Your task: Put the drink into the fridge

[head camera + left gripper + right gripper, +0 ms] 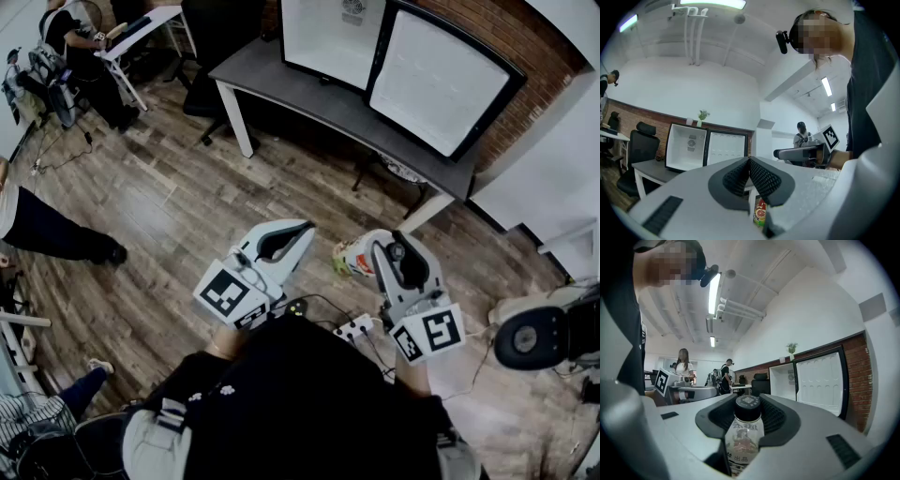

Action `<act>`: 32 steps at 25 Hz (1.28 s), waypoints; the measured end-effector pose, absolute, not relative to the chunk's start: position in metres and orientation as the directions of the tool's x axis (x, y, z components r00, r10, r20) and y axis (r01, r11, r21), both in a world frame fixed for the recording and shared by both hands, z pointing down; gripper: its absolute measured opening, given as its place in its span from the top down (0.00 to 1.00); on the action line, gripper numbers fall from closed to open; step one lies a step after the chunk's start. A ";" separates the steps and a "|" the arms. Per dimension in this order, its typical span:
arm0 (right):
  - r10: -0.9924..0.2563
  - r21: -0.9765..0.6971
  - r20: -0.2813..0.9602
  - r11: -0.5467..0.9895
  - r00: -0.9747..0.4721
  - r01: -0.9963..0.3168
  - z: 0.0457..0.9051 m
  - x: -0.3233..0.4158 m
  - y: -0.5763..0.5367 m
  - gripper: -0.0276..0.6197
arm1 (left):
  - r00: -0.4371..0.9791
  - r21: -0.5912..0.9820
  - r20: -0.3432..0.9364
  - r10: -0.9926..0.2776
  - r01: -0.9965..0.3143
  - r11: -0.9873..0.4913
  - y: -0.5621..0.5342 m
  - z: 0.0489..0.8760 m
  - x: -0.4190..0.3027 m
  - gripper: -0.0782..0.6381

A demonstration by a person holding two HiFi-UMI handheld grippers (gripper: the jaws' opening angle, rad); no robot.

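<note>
My right gripper [372, 249] is shut on the drink bottle [351, 260], a clear bottle with a colourful label. In the right gripper view the black-capped bottle [745, 432] stands upright between the dark pads [780, 416]. My left gripper [306, 230] is beside it, shut and empty; its pads [764, 178] meet in the left gripper view, with the bottle [760, 214] low behind them. The small fridge [330, 33] stands open on a grey table [309, 94] ahead, its door [439, 82] swung to the right. Its white inside looks empty.
The floor is wood planks. A power strip [354, 327] and cables lie near my feet. A round black stool [527, 343] is at the right. A black office chair [211, 42] stands left of the table, and people [70, 37] are at the far left.
</note>
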State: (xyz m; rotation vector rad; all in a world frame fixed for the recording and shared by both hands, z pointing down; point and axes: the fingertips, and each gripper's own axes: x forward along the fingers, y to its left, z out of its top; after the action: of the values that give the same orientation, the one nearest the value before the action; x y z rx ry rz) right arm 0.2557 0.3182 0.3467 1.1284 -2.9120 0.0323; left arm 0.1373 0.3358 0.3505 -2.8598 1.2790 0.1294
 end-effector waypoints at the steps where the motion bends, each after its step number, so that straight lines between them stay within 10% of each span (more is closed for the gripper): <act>1: -0.672 -0.012 0.025 0.740 -0.740 -0.672 0.347 0.255 0.318 0.73 | 0.662 0.030 -0.079 -0.745 -0.746 -0.666 0.335 0.350 0.137 0.89; 32: -0.728 -0.066 0.073 0.678 -0.682 -0.732 0.367 0.188 0.249 0.73 | 0.659 0.087 -0.105 -0.744 -0.740 -0.667 0.267 0.368 0.046 0.89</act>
State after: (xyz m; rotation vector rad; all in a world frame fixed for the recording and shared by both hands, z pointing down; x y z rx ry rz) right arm 0.1878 0.2490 0.3675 1.2360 -2.8412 0.1395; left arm 0.0459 0.2674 0.3680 -2.8948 1.2951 0.2086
